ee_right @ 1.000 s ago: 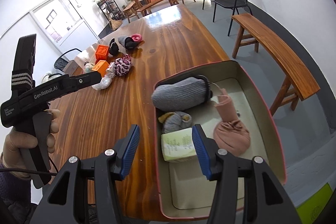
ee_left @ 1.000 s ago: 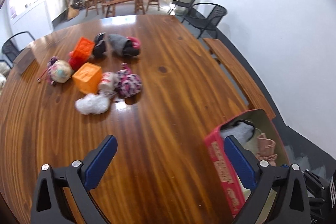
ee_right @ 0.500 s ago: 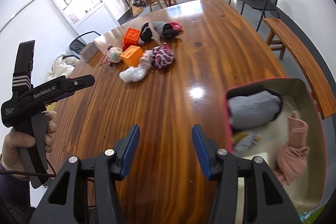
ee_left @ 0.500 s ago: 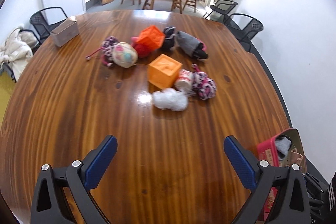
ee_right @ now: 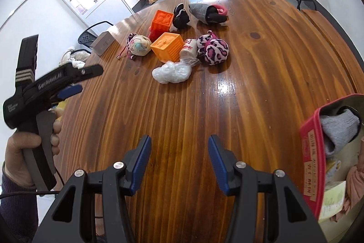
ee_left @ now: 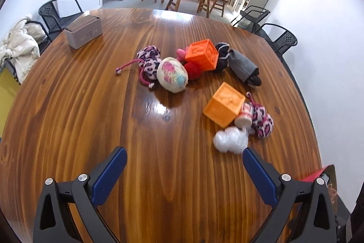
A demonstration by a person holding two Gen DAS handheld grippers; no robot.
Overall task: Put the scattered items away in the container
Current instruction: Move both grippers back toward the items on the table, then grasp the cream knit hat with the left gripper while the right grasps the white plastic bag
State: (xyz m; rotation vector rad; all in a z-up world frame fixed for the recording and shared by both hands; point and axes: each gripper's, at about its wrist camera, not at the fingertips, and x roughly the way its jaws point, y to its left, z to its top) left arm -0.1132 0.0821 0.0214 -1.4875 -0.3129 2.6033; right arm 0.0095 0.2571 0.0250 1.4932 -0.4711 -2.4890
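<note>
Toward the middle of the glossy brown wooden surface (ee_left: 95,124) lies the scatter yet to be tidied: a crumpled clear plastic bag (ee_right: 171,71), a light orange rubber cube (ee_right: 167,46), a small white bottle with red print (ee_right: 188,47), a pink-and-black leopard-print fabric ball (ee_right: 213,50) and, beyond them, more soft things. At the near right edge stands the red-walled cardboard box (ee_right: 309,153), already holding a grey rolled sock (ee_right: 339,129) and other pieces. Both tools are empty: the left gripper (ee_left: 184,174) has its jaws spread wide over bare wood, and the right gripper (ee_right: 179,163) has its jaws apart with nothing between them. From the left jaws the plastic bag (ee_left: 231,140) lies just ahead and to the right, almost against the right-hand finger; from the right jaws it lies straight ahead but farther off. Its long axis runs roughly across the view. By my reading the left hand is nearer, and a short shift rightward would bracket the bag.
</note>
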